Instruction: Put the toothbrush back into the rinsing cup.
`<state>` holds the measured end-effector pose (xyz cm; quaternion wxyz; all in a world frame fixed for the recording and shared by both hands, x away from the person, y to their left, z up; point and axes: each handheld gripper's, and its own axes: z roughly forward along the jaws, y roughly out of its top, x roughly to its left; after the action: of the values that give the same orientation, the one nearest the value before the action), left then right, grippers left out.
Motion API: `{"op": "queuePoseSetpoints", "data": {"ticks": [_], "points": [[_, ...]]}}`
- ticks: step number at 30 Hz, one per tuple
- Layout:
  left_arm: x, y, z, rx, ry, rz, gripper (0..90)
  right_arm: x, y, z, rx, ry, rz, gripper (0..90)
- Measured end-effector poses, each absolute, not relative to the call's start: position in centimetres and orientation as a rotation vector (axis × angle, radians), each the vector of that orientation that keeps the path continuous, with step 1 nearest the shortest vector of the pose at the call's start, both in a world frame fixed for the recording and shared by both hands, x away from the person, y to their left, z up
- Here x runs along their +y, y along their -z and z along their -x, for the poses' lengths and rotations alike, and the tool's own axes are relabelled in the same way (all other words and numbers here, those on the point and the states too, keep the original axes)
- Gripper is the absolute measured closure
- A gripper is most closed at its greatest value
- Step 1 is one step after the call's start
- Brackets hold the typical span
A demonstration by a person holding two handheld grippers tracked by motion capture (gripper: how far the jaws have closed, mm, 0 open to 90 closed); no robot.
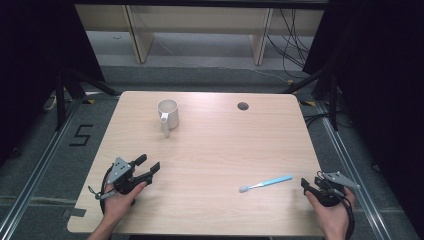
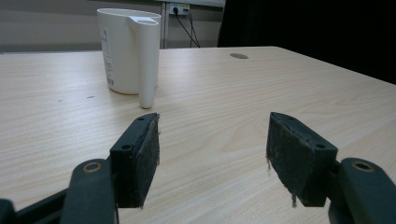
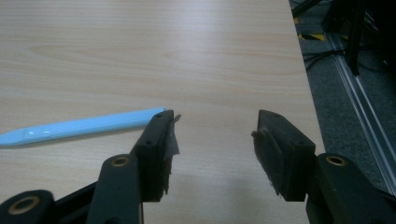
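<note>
Lower left of the high view: left claw (image 1: 149, 165) held in a hand resting on the desk (image 1: 210, 150), jaws spread wide with nothing between them. In the left claw view the pads (image 2: 149, 154) hover just above bare wood, pointing toward the mug.

Upper left-centre of the high view: white mug (image 1: 168, 115), upright, handle facing the near edge. Its inside looks plain white from above; contents, if any, cannot be told. In the left claw view the mug (image 2: 126, 49) sits at upper left, well apart from the jaws.

Upper centre-right: small round cable hole (image 1: 243, 106) in the desk top.

Lower centre-right: light blue toothbrush (image 1: 266, 183) lying flat on the desk, bristle end toward the left, handle end toward the right claw.

Lower right: right claw (image 1: 306, 184) in the other hand at the desk's edge, jaws apart and holding nothing. In the right claw view the toothbrush (image 3: 79, 126) handle ends just beside one jaw's tip, outside the gap.
</note>
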<state>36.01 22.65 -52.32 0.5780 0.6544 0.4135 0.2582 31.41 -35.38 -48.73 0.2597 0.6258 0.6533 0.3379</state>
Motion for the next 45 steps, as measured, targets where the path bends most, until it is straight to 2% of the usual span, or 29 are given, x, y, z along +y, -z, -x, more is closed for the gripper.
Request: {"op": "queuePoseSetpoints", "data": {"ticks": [3,4,10,36,39,45], "points": [[22.6,52.3,-36.1,0.973,-0.600,-1.530,34.4,-35.0,48.4,-31.2,1.780,-0.906,-1.719,48.0],[22.6,52.3,-36.1,0.979,-0.602,-1.533,34.5,-35.4,48.5,-31.4,1.817,-0.916,-1.620,47.7],[22.7,52.4,-35.9,0.969,-0.603,-1.518,34.4,-34.7,47.7,-31.4,1.943,-0.864,-1.543,46.3],[22.5,52.3,-35.9,0.958,-0.606,-1.535,34.8,-34.0,44.8,-35.4,2.584,-0.434,-1.229,40.7],[22.5,52.3,-35.8,0.965,-0.605,-1.542,34.8,-33.4,44.9,-36.0,2.658,-0.372,-1.175,41.1],[22.5,52.4,-35.9,0.949,-0.600,-1.521,34.7,-31.9,45.0,-37.4,2.766,-0.256,-0.961,47.6]]}}
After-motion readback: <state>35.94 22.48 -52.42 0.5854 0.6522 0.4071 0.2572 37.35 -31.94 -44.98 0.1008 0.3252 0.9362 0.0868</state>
